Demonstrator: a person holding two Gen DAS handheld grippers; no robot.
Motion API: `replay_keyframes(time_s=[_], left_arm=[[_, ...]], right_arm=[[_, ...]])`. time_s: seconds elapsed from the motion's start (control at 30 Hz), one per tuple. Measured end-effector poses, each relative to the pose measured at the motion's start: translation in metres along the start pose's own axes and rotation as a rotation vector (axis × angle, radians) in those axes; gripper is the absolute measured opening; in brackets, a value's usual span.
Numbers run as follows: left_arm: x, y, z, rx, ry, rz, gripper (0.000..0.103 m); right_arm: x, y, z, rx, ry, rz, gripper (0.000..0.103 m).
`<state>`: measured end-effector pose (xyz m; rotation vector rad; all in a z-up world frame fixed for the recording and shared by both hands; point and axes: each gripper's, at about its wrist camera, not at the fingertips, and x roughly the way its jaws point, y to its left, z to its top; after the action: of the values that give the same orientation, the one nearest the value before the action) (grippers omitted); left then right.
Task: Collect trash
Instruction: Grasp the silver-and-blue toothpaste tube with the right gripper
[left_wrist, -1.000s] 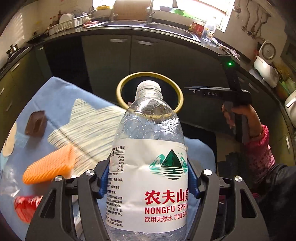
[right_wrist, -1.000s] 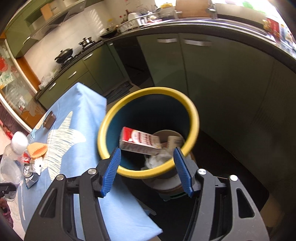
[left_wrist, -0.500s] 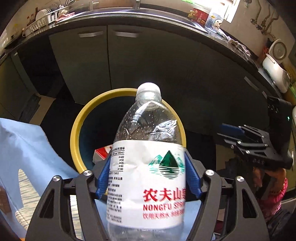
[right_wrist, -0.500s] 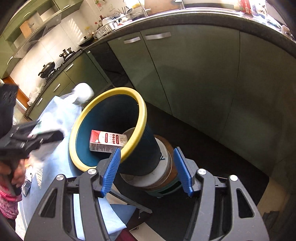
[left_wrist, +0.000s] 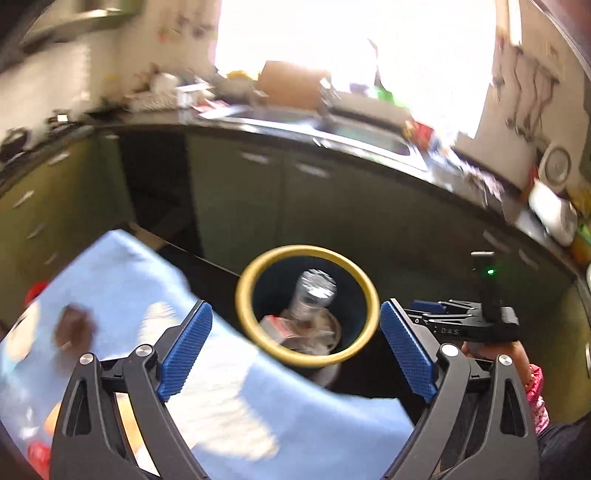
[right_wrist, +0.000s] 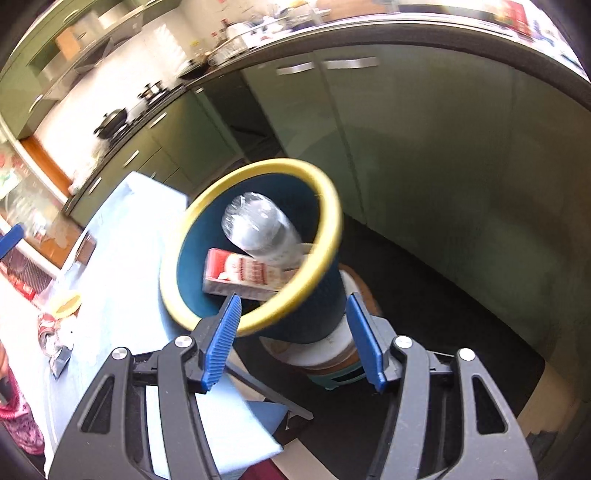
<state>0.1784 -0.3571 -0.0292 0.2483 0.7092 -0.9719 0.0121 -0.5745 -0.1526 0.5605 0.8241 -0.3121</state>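
A dark blue bin with a yellow rim (left_wrist: 258, 347) (right_wrist: 328, 236) stands beside the blue-clothed table. A clear plastic water bottle (left_wrist: 312, 295) (right_wrist: 258, 229) lies inside it, bottom end up, on a red-and-white carton (left_wrist: 275, 326) (right_wrist: 243, 275) and crumpled paper. My left gripper (left_wrist: 295, 347) is open and empty, above the table edge short of the bin. My right gripper (right_wrist: 291, 336) is open and empty, just in front of the bin; it also shows in the left wrist view (left_wrist: 436, 314).
The blue tablecloth (left_wrist: 122, 280) (right_wrist: 122, 280) holds a brown piece (left_wrist: 74, 328), red wrappers (left_wrist: 37, 454) and other scraps (right_wrist: 59, 328). Green cabinets (right_wrist: 424, 147) and a cluttered counter (left_wrist: 295, 114) stand behind. The bin sits on a stool (right_wrist: 332, 354).
My left gripper opened and let go of the water bottle, which dropped into the bin. The left gripper then pulled back and up. The right gripper shifted a little near the bin.
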Motion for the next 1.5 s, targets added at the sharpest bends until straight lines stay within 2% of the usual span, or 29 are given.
replay_keyframes(time_s=[0.2,0.4,0.47,0.63,0.7,0.83,1.0,1.2,1.33,1.5], left_arm=[[-0.091,0.059,-0.059,-0.133,-0.087,0.151,0.094],[-0.148,0.102,-0.133,-0.239,-0.109,0.324,0.095],[-0.164,0.113,-0.158,-0.264,-0.119,0.359,0.095],[-0.185,0.131,-0.201,-0.350,-0.127,0.393,0.097],[-0.190,0.137,-0.216,-0.379,-0.129,0.392,0.097],[-0.199,0.144,-0.236,-0.399,-0.133,0.411,0.097],[-0.207,0.142,-0.247,-0.400,-0.135,0.426,0.097],[-0.212,0.147,-0.259,-0.433,-0.130,0.433,0.097],[-0.217,0.147,-0.263,-0.455,-0.140,0.436,0.097],[-0.220,0.146,-0.265,-0.452,-0.141,0.442,0.097]], right_arm=[[0.017,0.057,0.003,-0.120,0.039,0.053,0.057],[0.041,0.132,0.004,-0.271,0.100,0.113,0.057],[0.045,0.158,0.001,-0.322,0.113,0.143,0.057],[0.054,0.235,-0.021,-0.490,0.180,0.270,0.057],[0.055,0.264,-0.034,-0.566,0.216,0.351,0.057],[0.048,0.315,-0.063,-0.749,0.259,0.446,0.057],[0.042,0.362,-0.093,-0.942,0.285,0.487,0.057],[0.047,0.393,-0.119,-1.115,0.329,0.505,0.057],[0.061,0.403,-0.128,-1.176,0.364,0.479,0.057],[0.069,0.404,-0.133,-1.208,0.389,0.444,0.049]])
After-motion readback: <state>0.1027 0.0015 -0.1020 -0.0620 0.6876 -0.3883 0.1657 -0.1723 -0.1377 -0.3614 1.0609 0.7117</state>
